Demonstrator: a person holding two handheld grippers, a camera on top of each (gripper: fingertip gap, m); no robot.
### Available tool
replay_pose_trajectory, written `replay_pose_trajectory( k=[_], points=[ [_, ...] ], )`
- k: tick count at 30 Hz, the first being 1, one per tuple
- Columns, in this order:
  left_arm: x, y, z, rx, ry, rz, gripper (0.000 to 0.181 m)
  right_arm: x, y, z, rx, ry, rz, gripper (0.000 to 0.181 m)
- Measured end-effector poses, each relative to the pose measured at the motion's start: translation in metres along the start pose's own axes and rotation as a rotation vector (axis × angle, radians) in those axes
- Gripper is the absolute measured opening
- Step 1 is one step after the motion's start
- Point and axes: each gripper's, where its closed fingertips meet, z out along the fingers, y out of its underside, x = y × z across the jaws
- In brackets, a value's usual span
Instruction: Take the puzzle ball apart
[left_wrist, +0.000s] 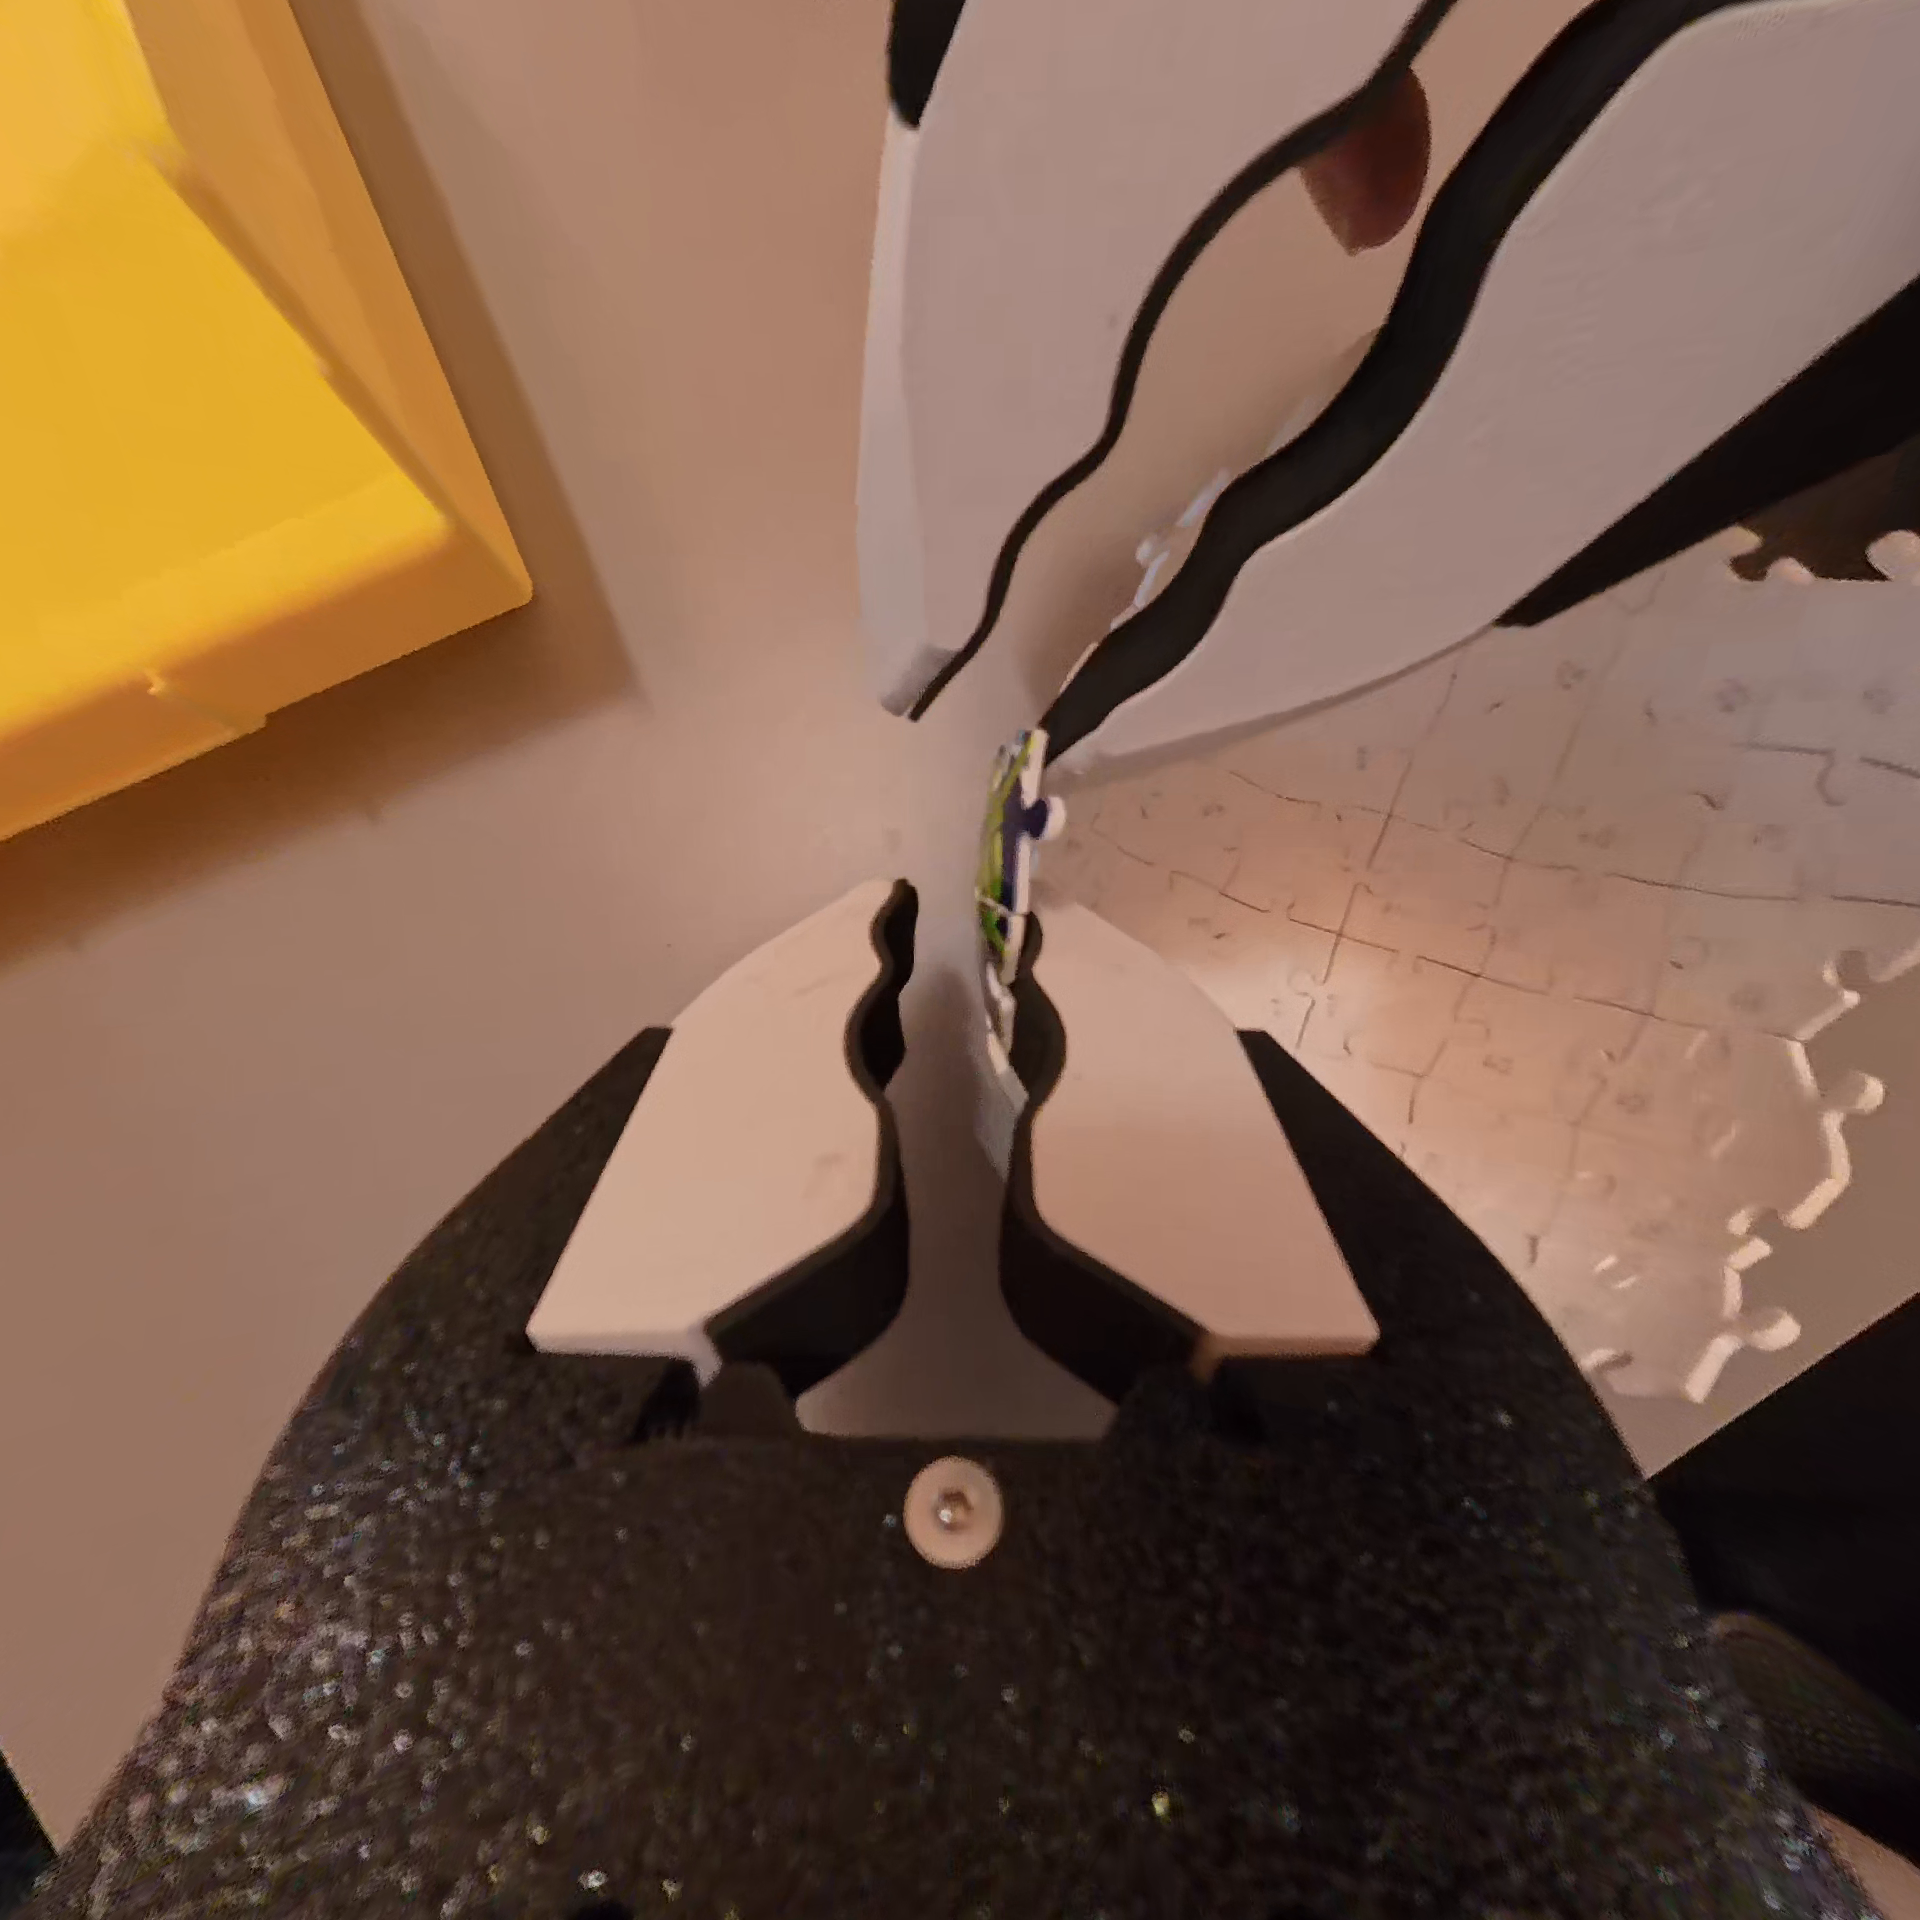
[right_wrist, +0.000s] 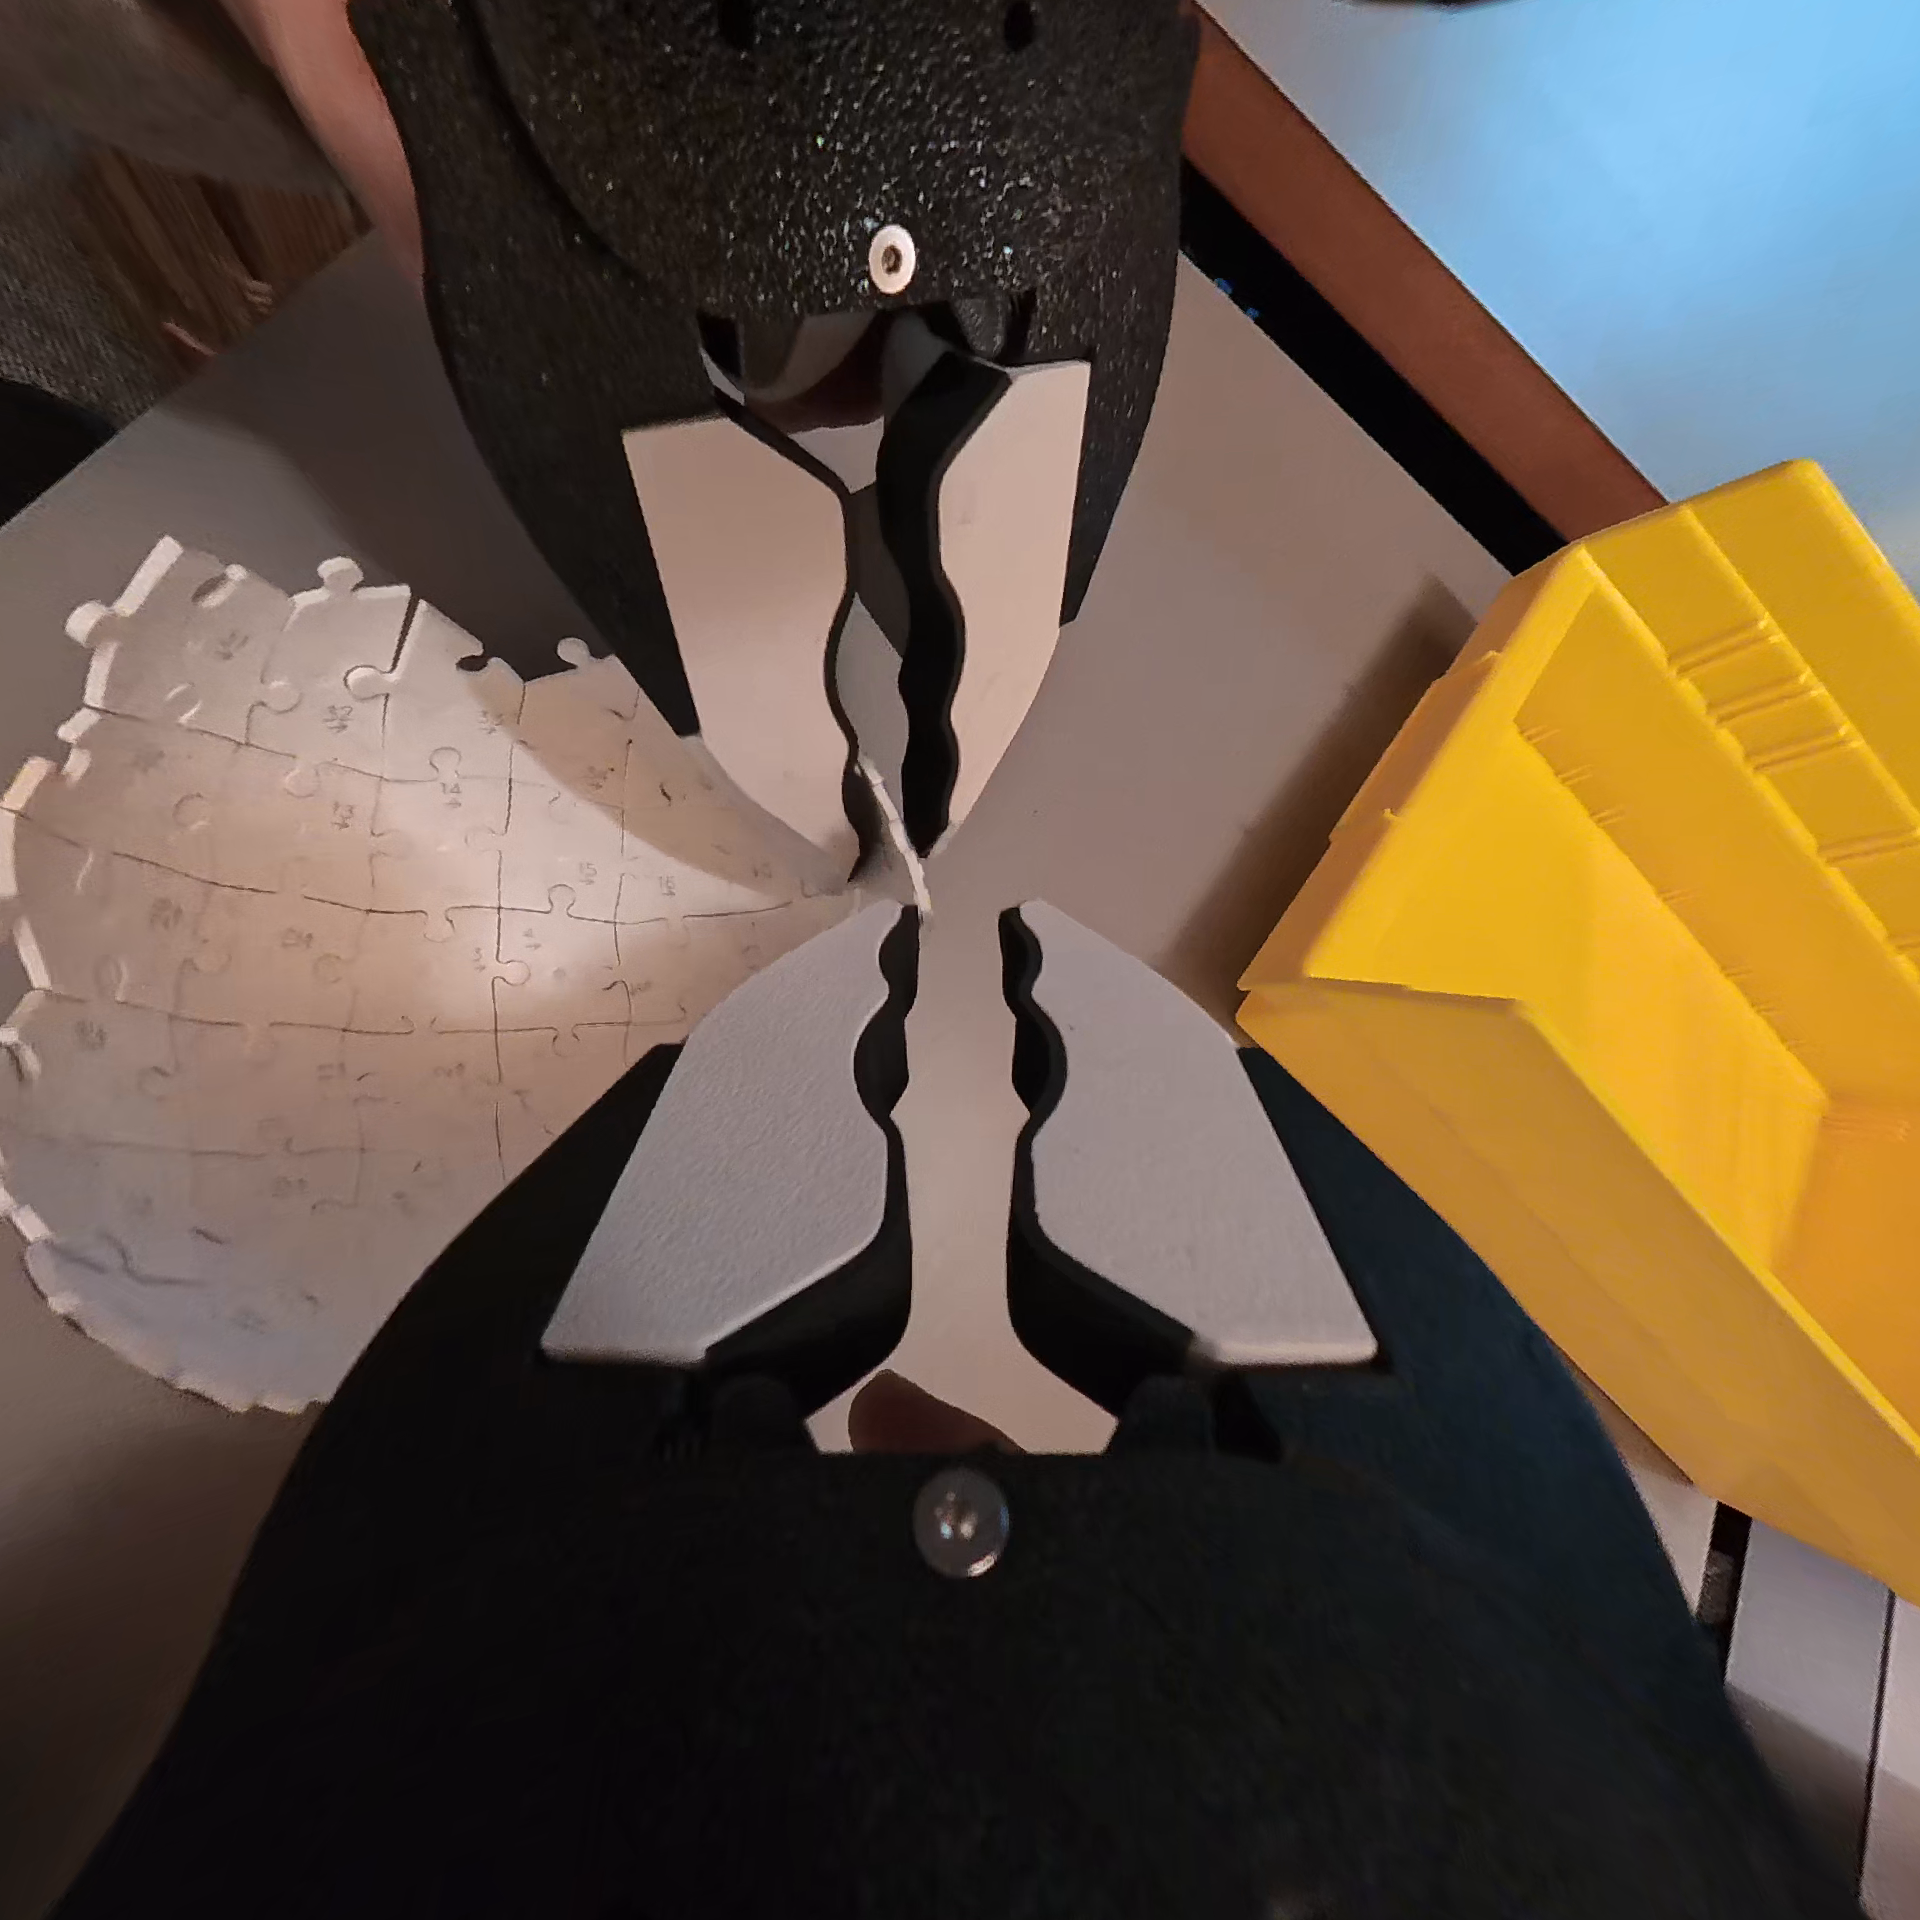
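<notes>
The puzzle ball is a white half shell of joined pieces lying open side up on the table, at the left in the right wrist view. Its rim shows a coloured outer face. My left gripper straddles that rim. The rim lies against one pad, with a gap to the other. In the right wrist view the left gripper comes from the top with a white sliver of rim between its tips. My right gripper is slightly open and empty, tip to tip with the left; it enters the left wrist view from above.
A yellow plastic bin stands on the beige table beside the grippers, at the upper left in the left wrist view. The table's brown edge runs behind the bin. Less than 4 cm separates the two grippers' tips.
</notes>
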Motion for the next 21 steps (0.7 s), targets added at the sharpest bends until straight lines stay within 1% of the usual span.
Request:
replay_pose_trajectory(
  k=[10,14,17,21],
  points=[
    [0.003,0.002,-0.002,-0.021,-0.003,0.018,0.028,-0.008,-0.002,-0.01,0.018,-0.047,0.003,0.021],
    [0.004,0.001,-0.003,-0.024,-0.003,0.026,0.029,-0.008,-0.001,-0.016,0.022,-0.05,0.013,0.022],
    [0.005,0.001,-0.004,-0.025,-0.003,0.029,0.031,-0.004,0.001,-0.027,0.033,-0.035,0.033,0.023],
    [0.006,0.0,-0.005,-0.023,-0.004,0.032,0.032,0.008,0.009,-0.05,0.023,0.03,0.087,0.027]
  ],
)
